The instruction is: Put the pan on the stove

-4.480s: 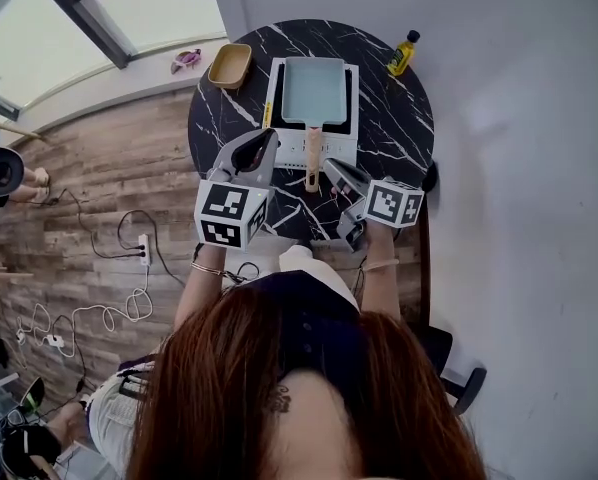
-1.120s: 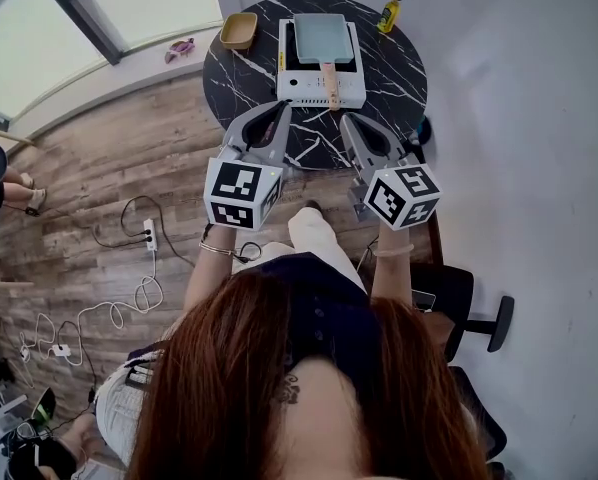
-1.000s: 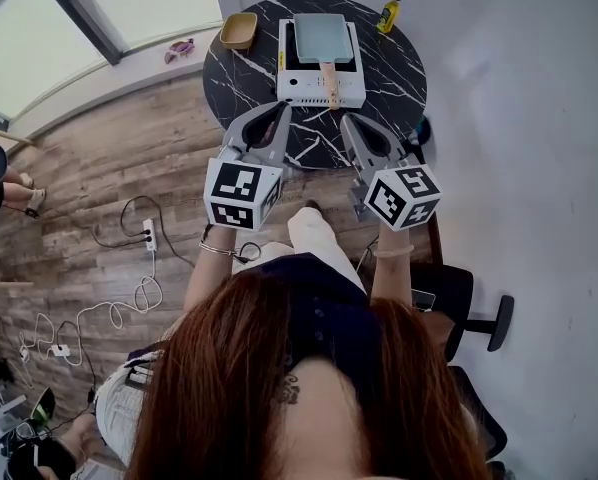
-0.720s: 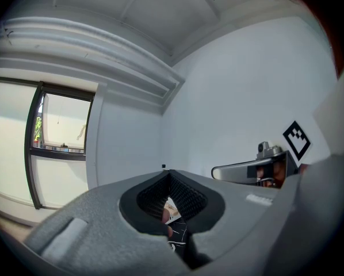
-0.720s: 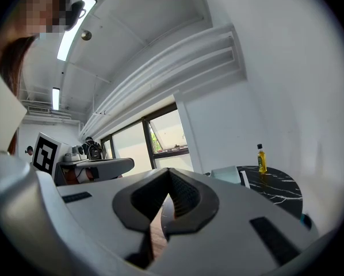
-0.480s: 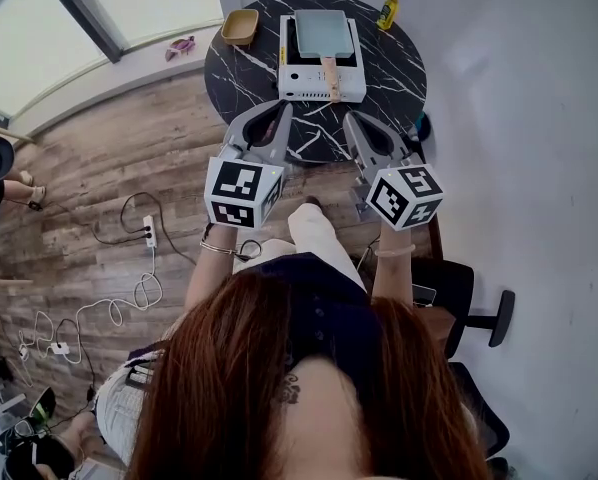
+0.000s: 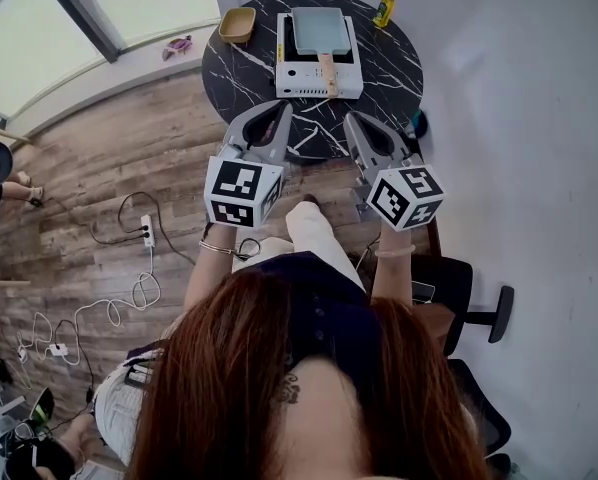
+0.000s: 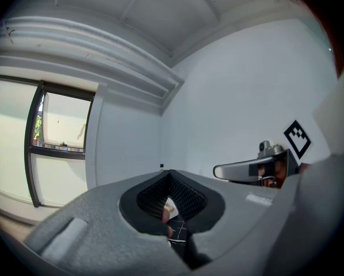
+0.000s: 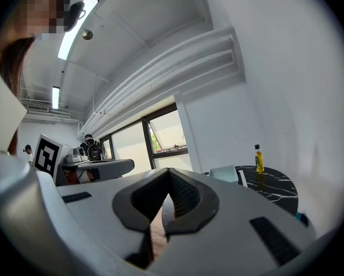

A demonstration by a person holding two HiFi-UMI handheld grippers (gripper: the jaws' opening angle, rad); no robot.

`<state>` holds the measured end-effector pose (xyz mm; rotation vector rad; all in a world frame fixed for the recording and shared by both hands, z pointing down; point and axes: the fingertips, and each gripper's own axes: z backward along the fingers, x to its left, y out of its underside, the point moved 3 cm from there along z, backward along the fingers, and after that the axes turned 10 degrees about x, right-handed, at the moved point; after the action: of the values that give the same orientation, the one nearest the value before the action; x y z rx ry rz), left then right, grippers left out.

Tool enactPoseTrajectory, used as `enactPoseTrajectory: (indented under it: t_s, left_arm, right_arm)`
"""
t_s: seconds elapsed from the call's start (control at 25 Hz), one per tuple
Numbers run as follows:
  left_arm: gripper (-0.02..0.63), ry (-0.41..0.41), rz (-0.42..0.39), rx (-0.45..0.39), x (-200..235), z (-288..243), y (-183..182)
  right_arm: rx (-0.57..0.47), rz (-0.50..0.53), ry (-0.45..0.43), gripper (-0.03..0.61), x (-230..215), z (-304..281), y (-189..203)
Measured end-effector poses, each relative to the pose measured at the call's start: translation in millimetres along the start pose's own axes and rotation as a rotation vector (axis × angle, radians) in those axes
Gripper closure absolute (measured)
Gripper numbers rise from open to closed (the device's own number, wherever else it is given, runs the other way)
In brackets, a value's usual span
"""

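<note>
The pale blue rectangular pan rests on the white stove at the back of the round black marble table. Its wooden handle points toward me. My left gripper and right gripper hover level over the table's near edge, well short of the stove. Both are shut with nothing between the jaws. The left gripper view shows its shut jaw tips and my right gripper beside them. In the right gripper view, the pan shows past the shut jaw tips.
A yellow oil bottle stands at the table's back right, and a wooden bowl at its back left. A power strip with cables lies on the wooden floor to the left. An office chair stands at the right by the white wall.
Since the oldest frame both grippers have drawn back from the stove to the table's near edge, and the table sits farther off. Over the last second nothing has visibly moved.
</note>
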<state>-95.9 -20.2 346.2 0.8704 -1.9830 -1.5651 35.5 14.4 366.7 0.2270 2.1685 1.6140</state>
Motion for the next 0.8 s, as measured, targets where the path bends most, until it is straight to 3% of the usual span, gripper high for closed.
enactPoseTrajectory:
  t_s: [0.8]
  left_arm:
    - [0.602, 0.011, -0.005, 0.004, -6.1, -11.7, -3.5]
  right_arm:
    - [0.004, -0.01, -0.001, 0.569, -8.2, 1.8, 0.2]
